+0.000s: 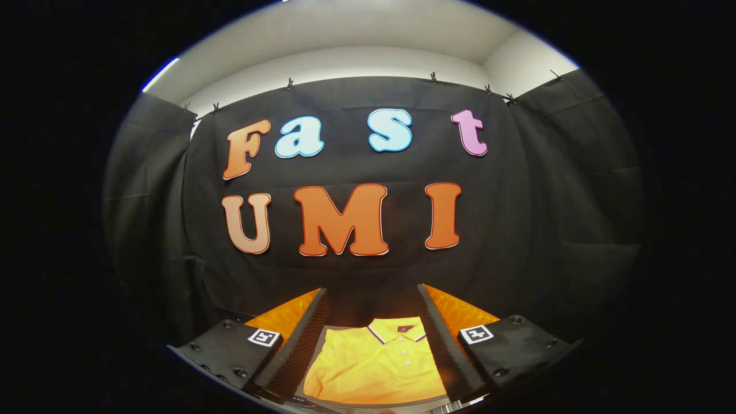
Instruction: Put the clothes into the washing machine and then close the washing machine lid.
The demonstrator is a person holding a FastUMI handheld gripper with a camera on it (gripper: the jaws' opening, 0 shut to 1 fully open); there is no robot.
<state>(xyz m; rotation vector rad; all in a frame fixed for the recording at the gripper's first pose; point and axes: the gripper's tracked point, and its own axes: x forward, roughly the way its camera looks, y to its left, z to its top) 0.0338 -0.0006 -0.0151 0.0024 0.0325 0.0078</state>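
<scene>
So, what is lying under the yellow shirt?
The yellow polo shirt, between the open gripper fingers, lies on a grey surface. What is directly beneath it is covered.

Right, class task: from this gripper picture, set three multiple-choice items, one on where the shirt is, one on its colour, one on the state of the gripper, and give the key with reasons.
1. Where does the polo shirt lie in relation to the gripper?
A. In the gap between its two fingers, seen below them
B. Draped over one finger
C. Hung on the cloth wall

2. What colour is the shirt?
A. Blue
B. Yellow
C. White

3. What state is the gripper in?
A. Shut on the shirt
B. Shut on nothing
C. Open

Key:
1 A, the folded shirt shows in the wide gap between the fingers, neither touching it as far as the view tells.
2 B, its fabric is yellow, with a striped collar and small white buttons.
3 C, the fingers stand far apart with nothing pressed between them.
</scene>
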